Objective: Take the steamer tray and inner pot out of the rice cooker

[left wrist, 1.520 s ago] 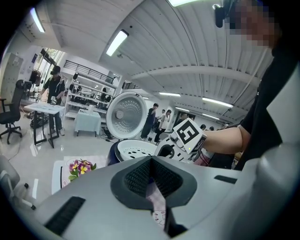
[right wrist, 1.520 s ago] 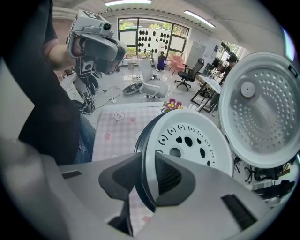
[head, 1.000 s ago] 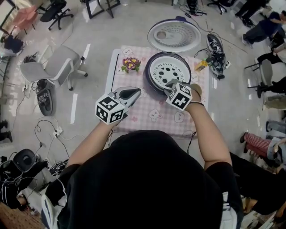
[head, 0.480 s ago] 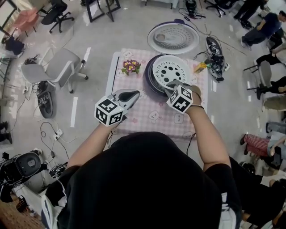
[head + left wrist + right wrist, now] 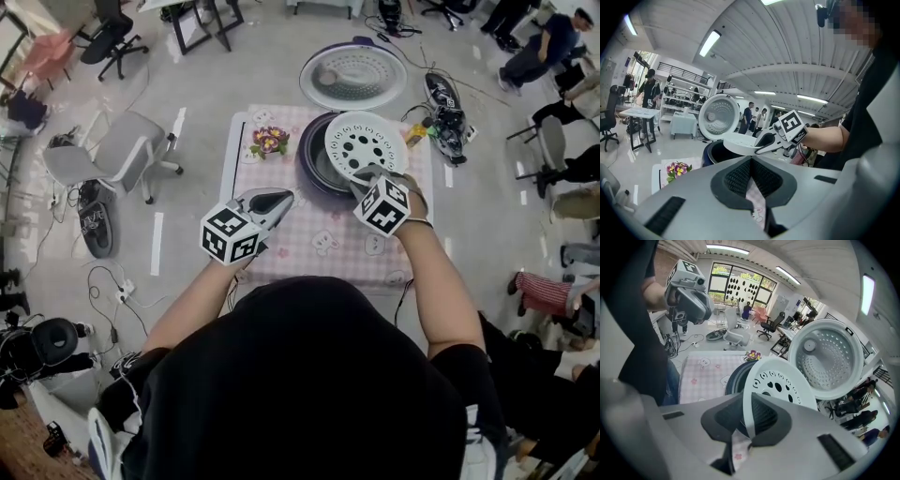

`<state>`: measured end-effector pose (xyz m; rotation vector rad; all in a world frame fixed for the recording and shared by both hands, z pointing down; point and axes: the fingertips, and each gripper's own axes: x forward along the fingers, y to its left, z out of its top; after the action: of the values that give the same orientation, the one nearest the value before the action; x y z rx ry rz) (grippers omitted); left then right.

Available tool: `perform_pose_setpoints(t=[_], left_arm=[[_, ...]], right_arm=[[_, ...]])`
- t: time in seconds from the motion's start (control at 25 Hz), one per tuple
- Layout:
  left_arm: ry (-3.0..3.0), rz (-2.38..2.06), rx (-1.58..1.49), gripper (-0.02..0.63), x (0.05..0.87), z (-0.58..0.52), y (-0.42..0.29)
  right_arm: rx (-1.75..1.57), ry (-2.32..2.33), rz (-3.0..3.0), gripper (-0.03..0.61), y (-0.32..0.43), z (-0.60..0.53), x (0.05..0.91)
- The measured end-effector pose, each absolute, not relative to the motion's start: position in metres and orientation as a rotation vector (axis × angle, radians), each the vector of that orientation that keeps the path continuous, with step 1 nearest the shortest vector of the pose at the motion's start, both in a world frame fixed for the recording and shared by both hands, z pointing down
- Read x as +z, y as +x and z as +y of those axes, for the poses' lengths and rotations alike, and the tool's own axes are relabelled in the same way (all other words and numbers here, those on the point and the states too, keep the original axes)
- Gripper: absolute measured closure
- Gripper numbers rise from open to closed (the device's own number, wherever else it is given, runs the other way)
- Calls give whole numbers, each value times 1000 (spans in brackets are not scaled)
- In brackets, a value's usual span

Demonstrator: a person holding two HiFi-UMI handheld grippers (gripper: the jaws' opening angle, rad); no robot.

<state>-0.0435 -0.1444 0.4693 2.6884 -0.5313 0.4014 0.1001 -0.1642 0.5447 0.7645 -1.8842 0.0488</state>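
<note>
Rim of steamer tray (image 5: 362,141) hides inside pinching right gripper (image 5: 750,420); left gripper (image 5: 752,177) pressed together.

The steamer tray (image 5: 364,141) is smooth, matt white plastic, perforated. The rice cooker (image 5: 314,167) housing is dark and glossy; its open lid (image 5: 354,75) has a dimpled, pale metallic inner face. The tablecloth (image 5: 309,242) is matt pink checked cloth. The left gripper (image 5: 278,197) and right gripper (image 5: 362,178) have matt grey plastic shells; the pads (image 5: 738,177) are black and ribbed.
</note>
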Motion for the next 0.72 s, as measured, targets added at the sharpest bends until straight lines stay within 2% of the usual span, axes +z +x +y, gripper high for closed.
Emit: perform_pose_setpoints(t=[0.72], left_arm=[[2743,-307,435,592,459,-130,18]], right_arm=[[202,1011,-1760,531,203,-114,524]])
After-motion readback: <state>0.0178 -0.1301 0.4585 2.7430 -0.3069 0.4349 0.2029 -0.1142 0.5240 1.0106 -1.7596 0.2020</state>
